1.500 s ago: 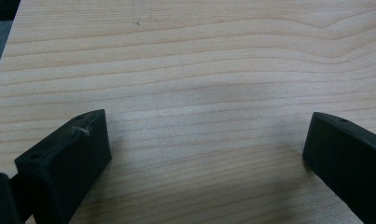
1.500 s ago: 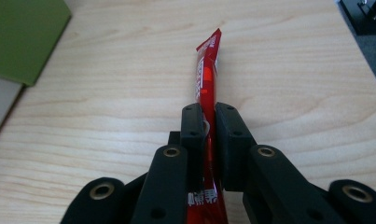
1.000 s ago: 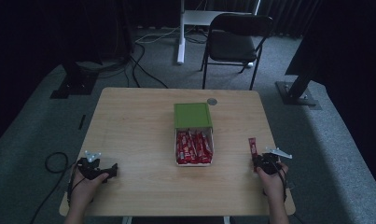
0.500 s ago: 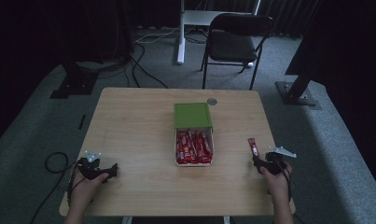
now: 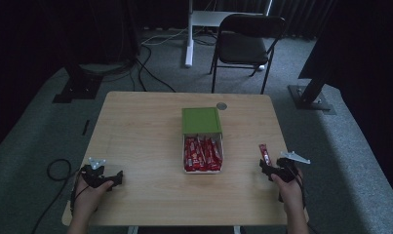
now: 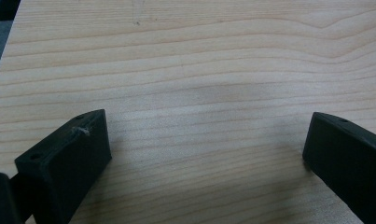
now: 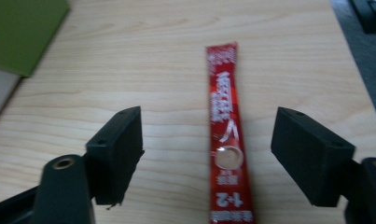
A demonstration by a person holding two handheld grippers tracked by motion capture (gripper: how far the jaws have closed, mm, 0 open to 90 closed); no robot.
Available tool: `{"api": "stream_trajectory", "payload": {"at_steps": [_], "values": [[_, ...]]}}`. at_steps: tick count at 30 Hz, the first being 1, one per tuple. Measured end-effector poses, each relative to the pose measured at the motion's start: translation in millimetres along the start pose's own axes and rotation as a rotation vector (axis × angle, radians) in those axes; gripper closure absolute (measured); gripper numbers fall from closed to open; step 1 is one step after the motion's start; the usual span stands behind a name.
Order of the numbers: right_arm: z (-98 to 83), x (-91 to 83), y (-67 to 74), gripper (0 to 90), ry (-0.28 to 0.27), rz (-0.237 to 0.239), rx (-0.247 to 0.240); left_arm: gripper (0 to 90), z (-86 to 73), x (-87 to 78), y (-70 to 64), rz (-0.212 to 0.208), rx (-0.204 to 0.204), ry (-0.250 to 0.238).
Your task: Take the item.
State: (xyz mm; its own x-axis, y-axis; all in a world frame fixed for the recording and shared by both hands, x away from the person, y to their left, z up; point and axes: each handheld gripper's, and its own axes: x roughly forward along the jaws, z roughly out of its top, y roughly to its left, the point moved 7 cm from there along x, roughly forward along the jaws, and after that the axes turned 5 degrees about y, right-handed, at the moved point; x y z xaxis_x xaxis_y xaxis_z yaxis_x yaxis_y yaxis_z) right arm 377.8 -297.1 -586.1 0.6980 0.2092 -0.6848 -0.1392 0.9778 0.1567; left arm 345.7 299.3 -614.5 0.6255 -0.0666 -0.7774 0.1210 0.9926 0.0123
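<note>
Right gripper (image 7: 209, 154): I read the jaws as spread wide, nothing clamped, a red stick sachet (image 7: 226, 135) lying flat on the wood between them, closer to the jaw on the right of the right gripper view, touching neither as far as I can tell. Sachet runs lengthwise along the gripper axis, far end pointing away from the camera. In the high view the same sachet (image 5: 265, 154) sits near the table's right edge, just ahead of the right gripper (image 5: 277, 169), well right of the box. Right hand (image 5: 287, 189) wraps the grip from behind, forearm coming in from the bottom edge, grey plate up top. Left gripper (image 6: 204, 149): jaws also wide apart, holding nothing, bare wood grain between them. High view puts the left gripper (image 5: 102, 175) low at the near left corner of the table (image 5: 145, 126), jaws pointing right, left hand (image 5: 87, 197) behind it, cable trailing off toward the floor. Mid-table I see a white open box (image 5: 203, 155) packed with red sachets, green lid (image 5: 201, 120) touching its far end. Small round grey thing (image 5: 222, 105) just beyond the lid, can't tell what it is.
</note>
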Motion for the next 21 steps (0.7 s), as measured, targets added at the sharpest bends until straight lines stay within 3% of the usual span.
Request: {"api": "stream_trajectory", "payload": {"at_steps": [6,9,21], "values": [[5.0,-5.1,14.0,17.1,-0.022,0.066,-0.038,1.4,0.0,0.0,0.0,0.0,0.0,0.0],[4.2,-5.6,22.3,15.8,-0.013,0.094,-0.094,1.4,0.0,0.0,0.0,0.0,0.0,0.0],[-3.5,1.1,53.0,17.9,0.003,0.216,-0.172,1.4,0.0,0.0,0.0,0.0,0.0,0.0]]}}
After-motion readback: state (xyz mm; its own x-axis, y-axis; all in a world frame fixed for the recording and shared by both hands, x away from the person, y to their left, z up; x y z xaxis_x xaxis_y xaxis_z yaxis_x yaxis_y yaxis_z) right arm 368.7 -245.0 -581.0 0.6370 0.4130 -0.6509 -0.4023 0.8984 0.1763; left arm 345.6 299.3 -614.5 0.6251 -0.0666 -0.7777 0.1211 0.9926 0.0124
